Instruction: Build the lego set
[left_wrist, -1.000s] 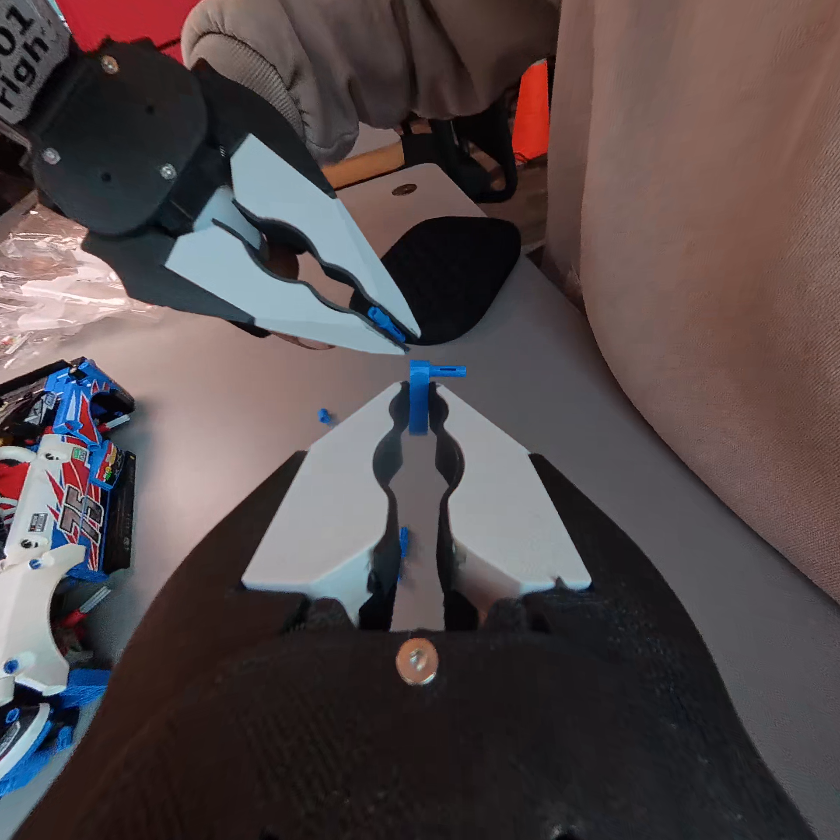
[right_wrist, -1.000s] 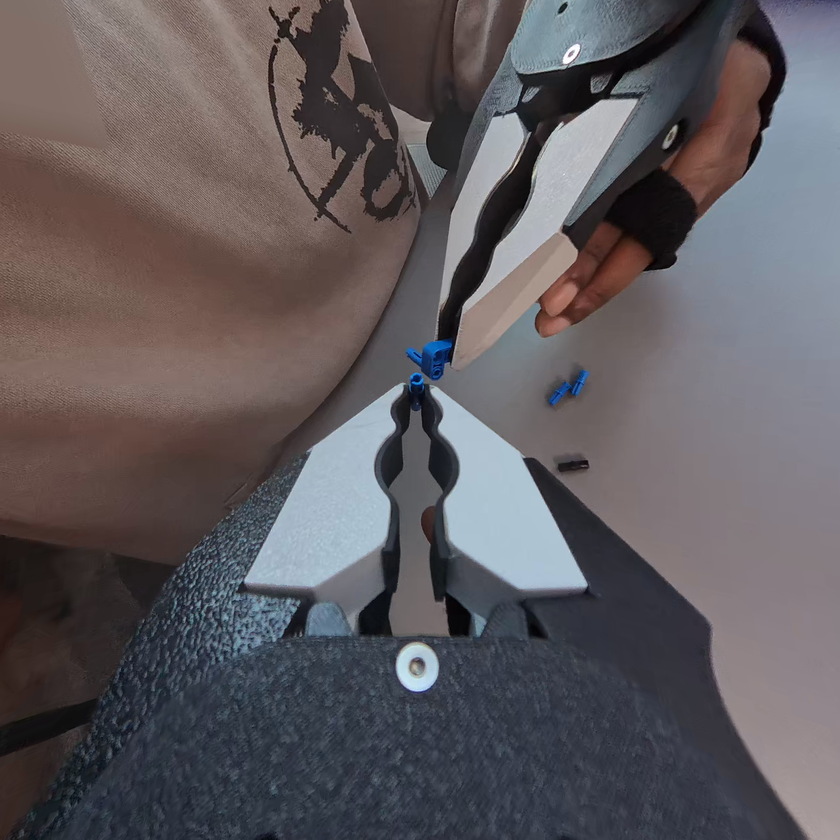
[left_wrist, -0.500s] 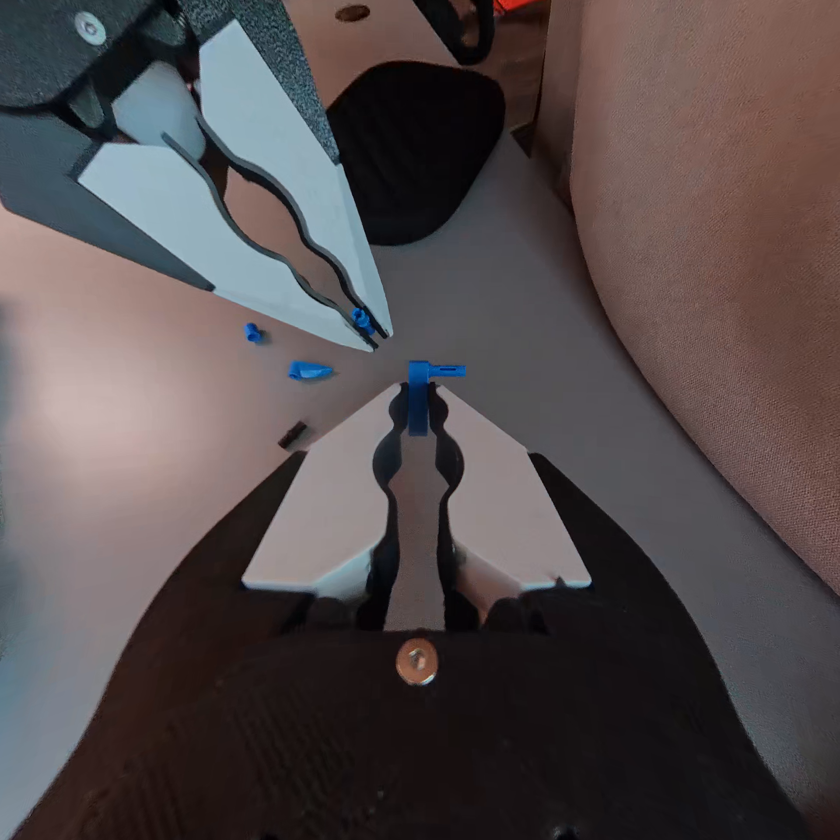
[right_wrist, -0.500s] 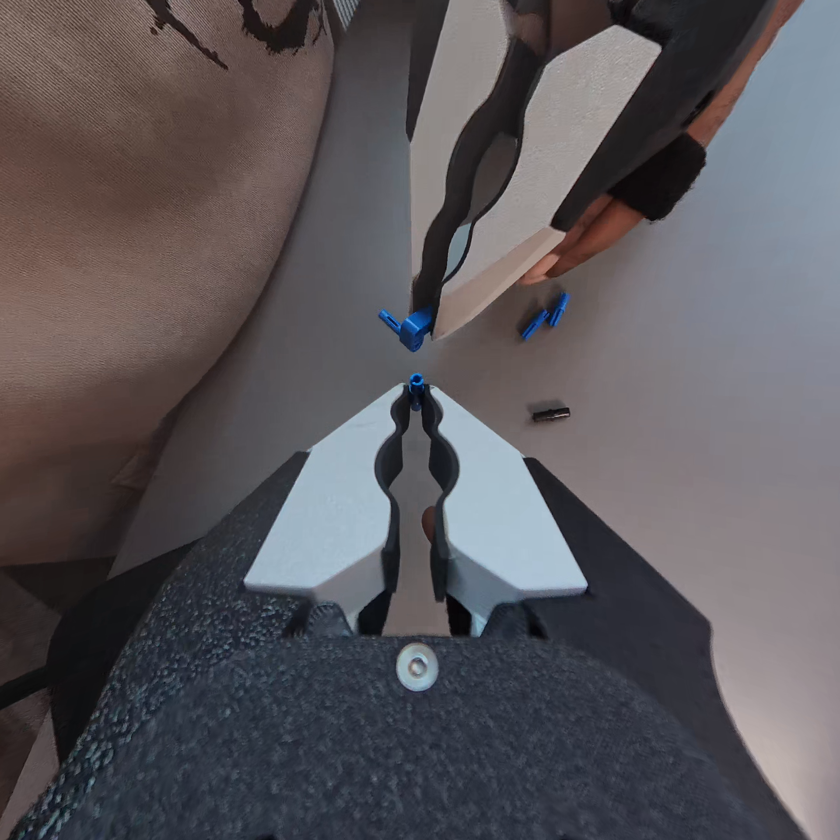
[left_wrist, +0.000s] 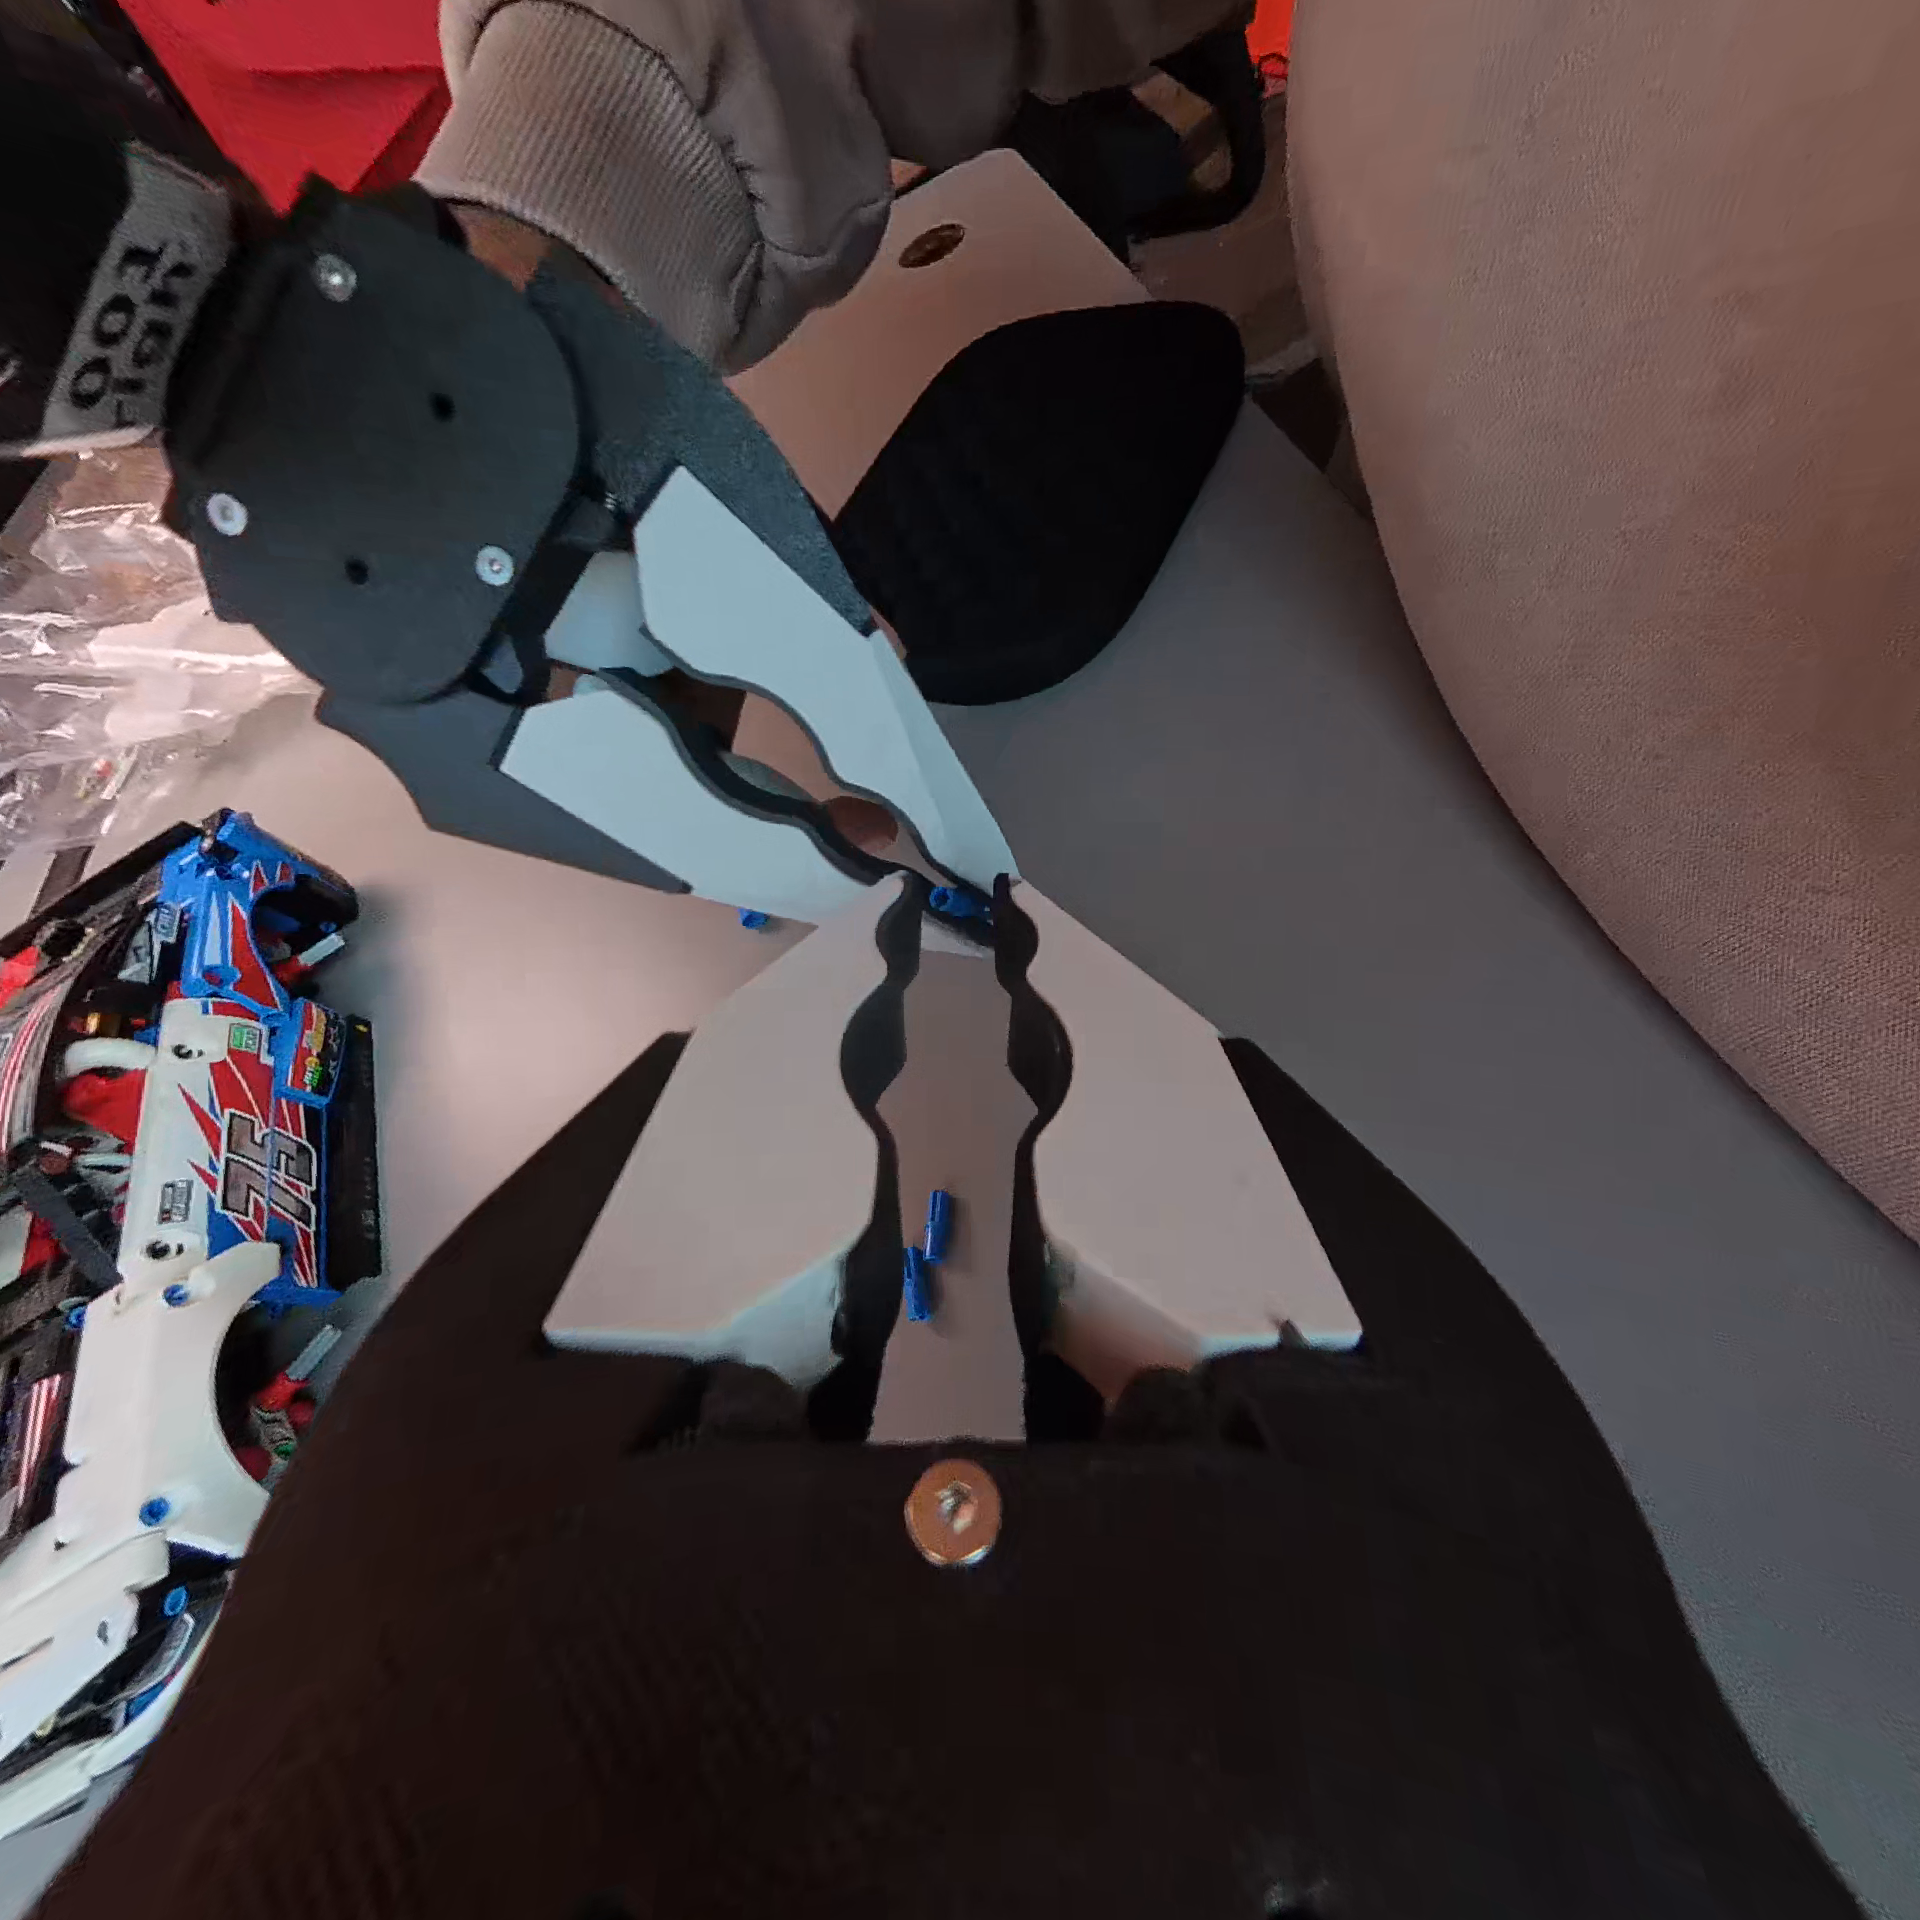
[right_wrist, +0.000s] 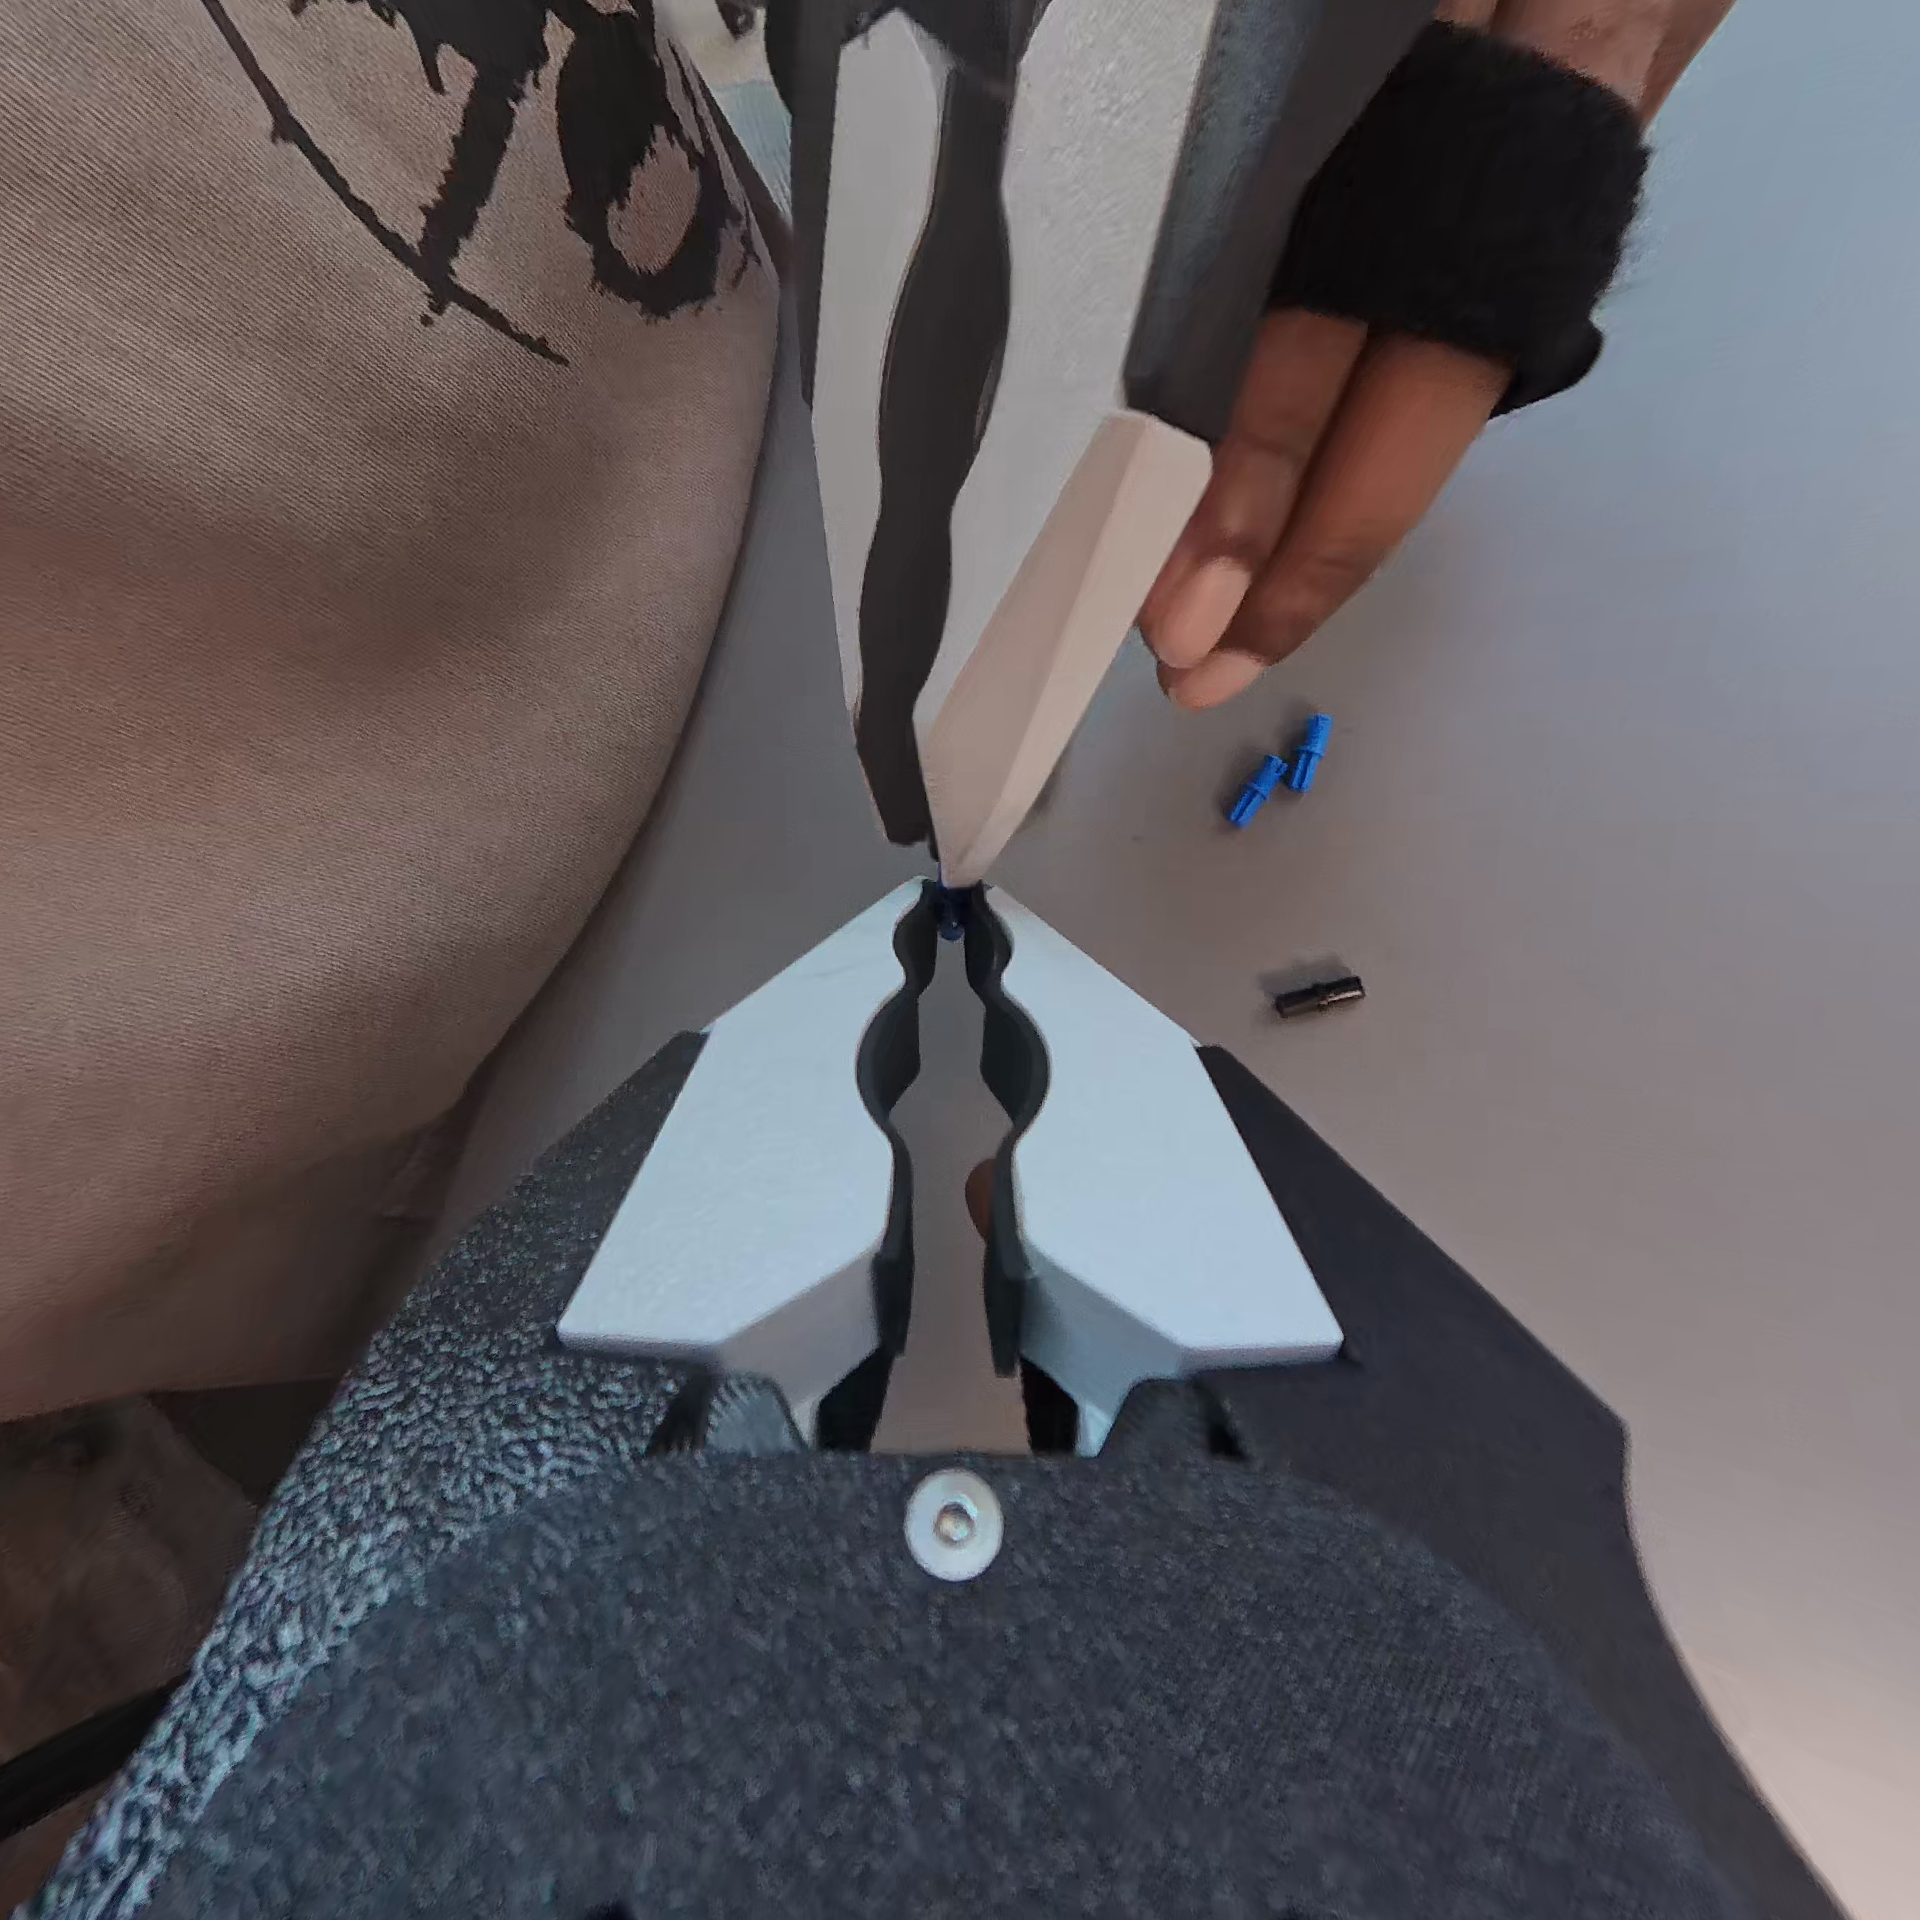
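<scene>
My left gripper (left_wrist: 954, 896) and right gripper (right_wrist: 951, 904) meet tip to tip above the grey table (right_wrist: 1610, 1091). The right gripper is shut on a small blue pin (right_wrist: 951, 923). In the left wrist view the right gripper (left_wrist: 971, 891) pokes its tip between the left's tips, where a small blue piece (left_wrist: 954, 900) shows. The left jaws stand slightly apart. I cannot tell whether they grip anything. The left gripper (right_wrist: 935, 847) comes down from above in the right wrist view, blurred.
A part-built blue, white and red lego car (left_wrist: 208, 1195) lies at the left. Two loose blue pins (right_wrist: 1278, 769) and a black pin (right_wrist: 1317, 995) lie on the table. A clear plastic bag (left_wrist: 104, 665), a black pad (left_wrist: 1039, 499) and the person's beige sweatshirt (right_wrist: 312, 727) are close.
The two grippers have come together until their tips touch. The blue connector that stood up in the left tips no longer shows. The left jaws stand slightly wider.
</scene>
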